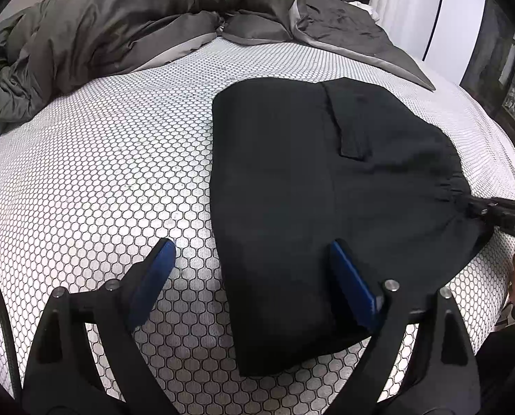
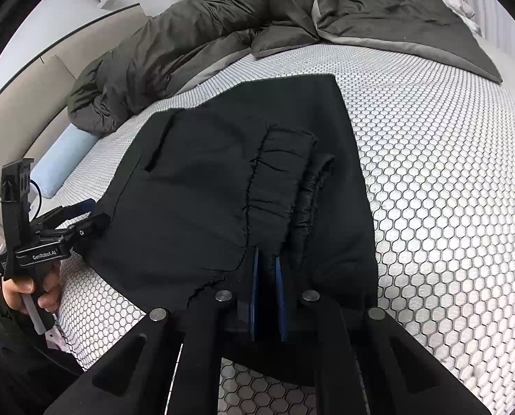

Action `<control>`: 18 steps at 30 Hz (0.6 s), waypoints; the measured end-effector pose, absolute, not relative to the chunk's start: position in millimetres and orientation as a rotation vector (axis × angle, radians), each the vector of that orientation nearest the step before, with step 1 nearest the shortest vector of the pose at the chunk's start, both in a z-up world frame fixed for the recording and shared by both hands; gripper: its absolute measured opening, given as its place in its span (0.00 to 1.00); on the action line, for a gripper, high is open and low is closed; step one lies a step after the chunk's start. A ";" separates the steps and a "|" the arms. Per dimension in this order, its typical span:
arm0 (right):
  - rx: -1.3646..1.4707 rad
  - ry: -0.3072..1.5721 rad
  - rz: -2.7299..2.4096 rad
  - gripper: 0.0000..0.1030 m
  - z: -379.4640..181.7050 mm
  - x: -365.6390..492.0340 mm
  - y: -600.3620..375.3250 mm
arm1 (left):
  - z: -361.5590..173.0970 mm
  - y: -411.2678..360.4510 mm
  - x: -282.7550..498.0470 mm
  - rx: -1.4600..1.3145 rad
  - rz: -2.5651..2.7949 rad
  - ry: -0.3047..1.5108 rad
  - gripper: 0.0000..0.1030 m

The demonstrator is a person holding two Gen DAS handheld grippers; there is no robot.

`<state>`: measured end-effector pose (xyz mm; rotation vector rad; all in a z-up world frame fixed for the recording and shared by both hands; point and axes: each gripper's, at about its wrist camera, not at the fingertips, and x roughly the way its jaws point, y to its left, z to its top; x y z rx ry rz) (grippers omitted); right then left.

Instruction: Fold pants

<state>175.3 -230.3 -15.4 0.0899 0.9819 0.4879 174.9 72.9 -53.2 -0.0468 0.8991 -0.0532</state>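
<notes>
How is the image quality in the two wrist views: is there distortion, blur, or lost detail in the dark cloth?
Left wrist view: strong fisheye bending of the mattress, dark corners; the black pants are nearly featureless, with only a pocket flap edge visible. Right wrist view: same curvature, sharp honeycomb pattern, no motion blur; the gathered waistband shows its folds.

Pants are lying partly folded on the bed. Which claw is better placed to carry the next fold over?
Right, probably. The right claw is shut on the gathered waistband edge of the black pants, so it can likely lift straight away. The left claw is open, straddling the pants' side edge on the mattress, gripping nothing.
</notes>
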 end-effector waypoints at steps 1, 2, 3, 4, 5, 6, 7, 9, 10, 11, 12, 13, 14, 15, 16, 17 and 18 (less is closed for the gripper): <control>0.103 0.968 0.505 0.16 -8.5 173.4 -231.2 | -51.5 75.0 173.5 -0.056 -0.057 0.904 0.86; 0.119 0.960 0.525 0.27 -0.9 170.3 -234.2 | -49.4 77.3 170.9 -0.075 -0.073 0.913 0.86; 0.139 0.950 0.543 0.34 4.3 165.2 -240.6 | -48.4 78.5 168.2 -0.095 -0.093 0.925 0.86; 0.165 0.937 0.566 0.47 9.6 160.7 -245.0 | -49.0 79.0 165.6 -0.116 -0.129 0.946 0.86; 0.161 0.936 0.571 0.49 11.4 157.7 -244.1 | -50.8 77.7 163.6 -0.127 -0.171 0.968 0.86; 0.132 0.941 0.574 0.49 12.5 156.1 -242.9 | -54.4 73.8 162.2 -0.121 -0.212 0.991 0.86; 0.071 0.958 0.574 0.49 9.3 154.4 -240.2 | -58.3 69.3 161.2 -0.097 -0.227 1.006 0.86; -0.022 1.008 0.551 0.47 -3.1 151.0 -237.4 | -67.4 60.4 159.5 -0.002 -0.204 1.015 0.91; -0.045 1.018 0.546 0.47 -7.2 151.8 -234.5 | -67.5 59.5 158.5 0.013 -0.198 1.007 0.93; -0.044 1.007 0.551 0.47 -4.7 150.5 -236.8 | -64.9 61.2 157.4 0.005 -0.200 1.000 0.93; -0.030 0.983 0.549 0.48 3.1 148.7 -241.4 | -61.8 63.4 156.5 -0.011 -0.203 0.995 0.93; -0.002 0.945 0.551 0.48 12.1 146.7 -248.0 | -58.2 66.4 155.5 -0.028 -0.207 0.981 0.93; 0.029 0.918 0.540 0.49 18.1 148.3 -254.3 | -54.8 70.9 154.7 -0.049 -0.205 0.956 0.92; 0.059 0.904 0.517 0.49 19.8 152.3 -259.6 | -54.0 75.4 156.1 -0.076 -0.194 0.944 0.91; 0.111 0.906 0.463 0.49 18.1 158.8 -270.9 | -56.1 83.0 160.2 -0.134 -0.170 0.944 0.84; 0.148 0.929 0.436 0.48 11.7 166.2 -276.4 | -59.3 88.5 163.0 -0.189 -0.169 0.954 0.79; 0.200 0.969 0.418 0.46 0.6 174.2 -282.3 | -65.4 96.1 167.4 -0.282 -0.186 0.973 0.76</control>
